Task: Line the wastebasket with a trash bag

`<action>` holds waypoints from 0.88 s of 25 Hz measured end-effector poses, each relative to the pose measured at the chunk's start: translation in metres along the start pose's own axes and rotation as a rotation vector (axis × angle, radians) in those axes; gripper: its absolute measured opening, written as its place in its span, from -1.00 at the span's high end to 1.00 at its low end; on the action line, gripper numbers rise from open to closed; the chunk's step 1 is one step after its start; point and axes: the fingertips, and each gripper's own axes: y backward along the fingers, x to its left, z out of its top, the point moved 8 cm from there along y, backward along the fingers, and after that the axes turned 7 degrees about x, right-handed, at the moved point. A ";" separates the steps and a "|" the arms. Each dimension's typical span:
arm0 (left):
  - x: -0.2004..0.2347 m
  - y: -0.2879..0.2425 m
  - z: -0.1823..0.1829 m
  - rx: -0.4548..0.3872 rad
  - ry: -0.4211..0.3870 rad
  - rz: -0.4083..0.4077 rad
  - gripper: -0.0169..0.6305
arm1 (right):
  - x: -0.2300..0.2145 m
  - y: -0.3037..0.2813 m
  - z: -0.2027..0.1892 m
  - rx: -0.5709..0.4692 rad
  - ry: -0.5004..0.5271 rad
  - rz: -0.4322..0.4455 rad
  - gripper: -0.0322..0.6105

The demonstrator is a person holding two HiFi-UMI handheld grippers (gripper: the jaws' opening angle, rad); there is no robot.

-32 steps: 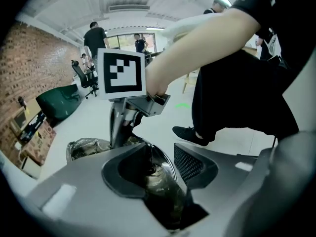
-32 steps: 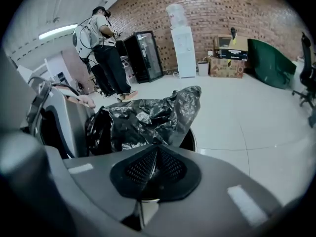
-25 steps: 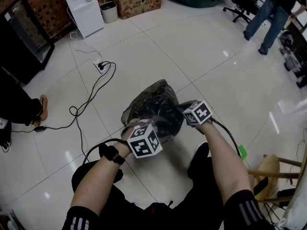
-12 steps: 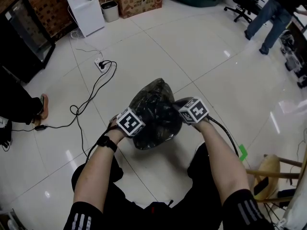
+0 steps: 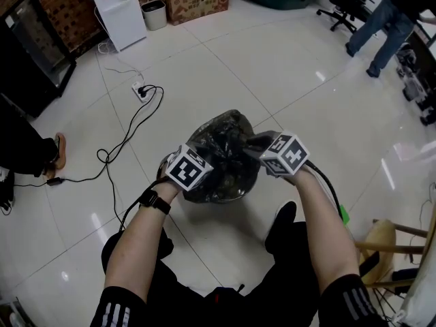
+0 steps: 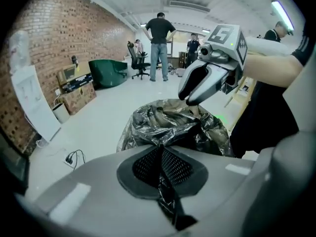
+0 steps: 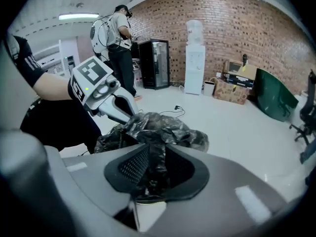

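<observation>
A black trash bag [image 5: 219, 152] is draped, crumpled, over the wastebasket, which it hides almost completely. My left gripper [image 5: 204, 159] is at the bag's near left edge. In the left gripper view its jaws [image 6: 162, 154] have just closed and pinch a strip of bag film [image 6: 165, 122]. My right gripper [image 5: 253, 144] is at the bag's right edge. Its jaws [image 7: 153, 167] have just been opening; a gap shows and bunched bag film [image 7: 163, 127] hangs loosely between them. Each gripper view shows the other gripper across the bag: the right gripper [image 6: 190, 95] and the left gripper [image 7: 129, 110].
A power strip with a black cable [image 5: 141, 92] lies on the white tile floor to the left. A water dispenser [image 5: 116, 5], a small bin [image 5: 154, 16] and a cardboard box [image 5: 197, 4] stand at the back. A wooden stool [image 5: 385, 240] is at the right. People stand farther off.
My left gripper has moved up and in to the bag's near left edge and shut on the film. The right gripper has lifted a little and its jaws have parted.
</observation>
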 end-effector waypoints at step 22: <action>-0.081 -0.017 -0.002 0.040 -0.361 -0.079 0.95 | 0.037 -0.063 -0.049 0.197 0.065 0.376 0.53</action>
